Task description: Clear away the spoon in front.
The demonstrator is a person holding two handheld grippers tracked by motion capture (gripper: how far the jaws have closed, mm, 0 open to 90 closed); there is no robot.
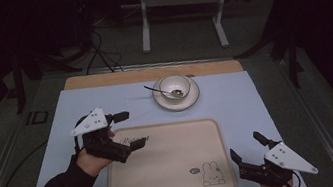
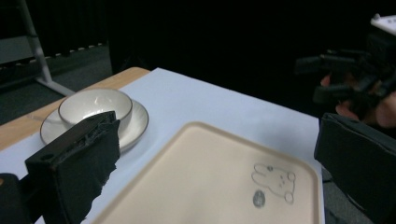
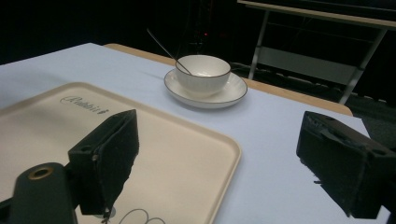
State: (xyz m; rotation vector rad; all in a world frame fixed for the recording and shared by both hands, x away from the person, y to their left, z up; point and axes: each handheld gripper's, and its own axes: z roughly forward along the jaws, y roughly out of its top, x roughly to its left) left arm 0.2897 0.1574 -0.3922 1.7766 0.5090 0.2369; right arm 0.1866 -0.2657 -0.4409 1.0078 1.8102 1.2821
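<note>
Table (image 1: 101,78) with wooden far edge, covered by a pale blue mat (image 1: 236,97). Beige tray (image 1: 165,164) lies on mat at near centre, bunny drawing (image 1: 211,174) at its near right corner, script logo (image 1: 135,140) at far left. Left hand-held gripper (image 1: 129,130) hovers over tray's far left corner, jaws apart, nothing between. Right hand-held gripper (image 1: 247,151) just beside tray's near right corner, jaws apart, empty. White saucer (image 1: 177,101) on mat beyond tray, well apart from both grippers. White bowl (image 1: 175,86) sits on saucer. Spoon (image 1: 161,91) rests in bowl, handle sticking out to the left.
</note>
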